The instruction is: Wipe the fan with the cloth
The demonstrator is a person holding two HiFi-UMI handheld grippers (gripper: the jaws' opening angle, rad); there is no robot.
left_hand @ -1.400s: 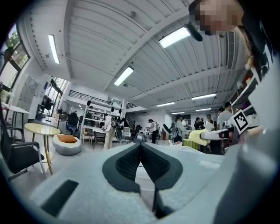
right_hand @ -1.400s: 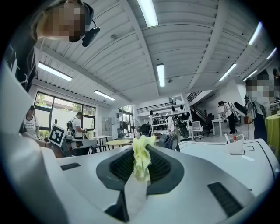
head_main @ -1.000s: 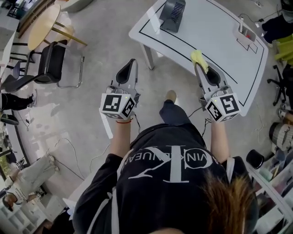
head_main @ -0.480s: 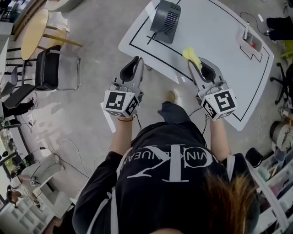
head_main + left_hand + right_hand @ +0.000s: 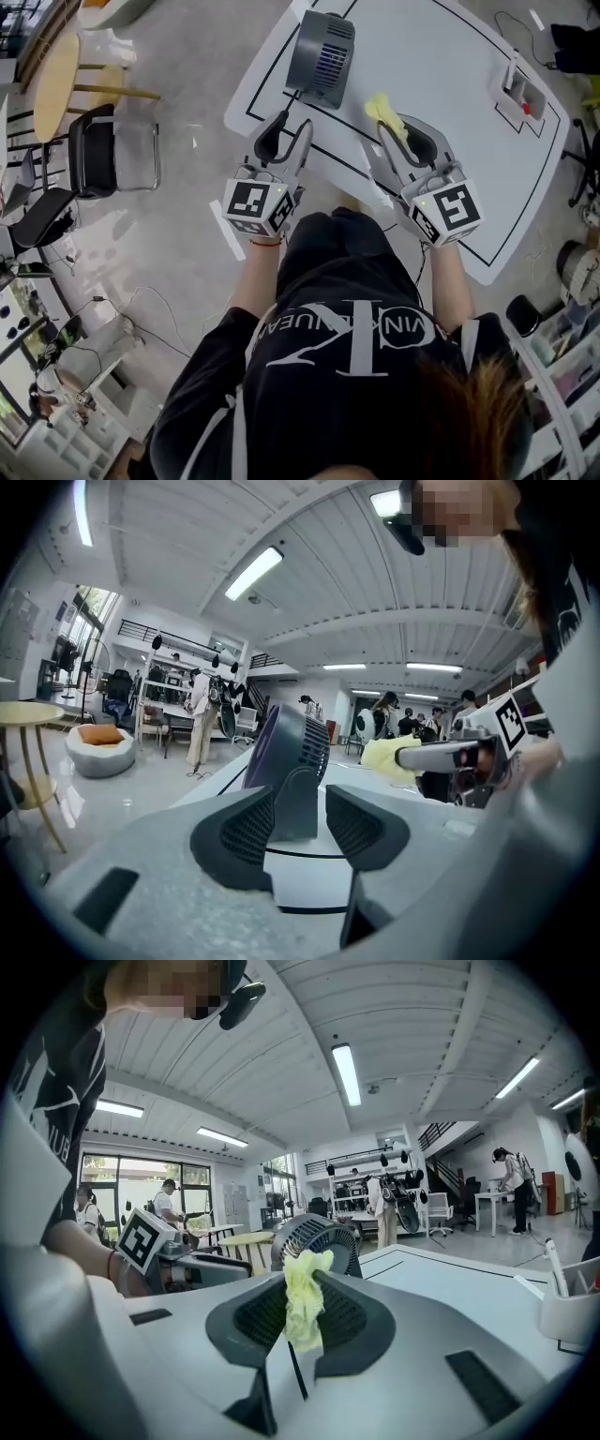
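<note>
- Progress check: the wiping hasn't started, as far as I can tell. The cloth (image 5: 302,1297) is already picked up. It's a yellow wad pinched at the tips of the right gripper (image 5: 398,134), whose jaws are clamped down on it.
- The fan (image 5: 322,56) stands on the white worktop (image 5: 441,75), ahead of the right gripper and off to its left. There's clear space between the cloth and the grille, so no contact yet.
- The left gripper (image 5: 288,133) has its jaws parted roughly halfway. They've just been opening, and nothing is gripped.
- The fan sits straight ahead of the left gripper, near but apart. In the left gripper view its stand just lines up with the gap beyond the pads.
- My guess at what's left: basically everything. Close the distance, maybe steady the fan with the left gripper, then rub the cloth over it.
- Writing: the person's black shirt (image 5: 347,375) has a big white interlocked C-and-K monogram with a line of lettering across it. It's upside down in the head view and I only catch fragments, so I'm not spelling it out.
- The cubes (image 5: 255,206) on the grippers carry black-and-white square markers, no words. I can't read any label on the fan.
</note>
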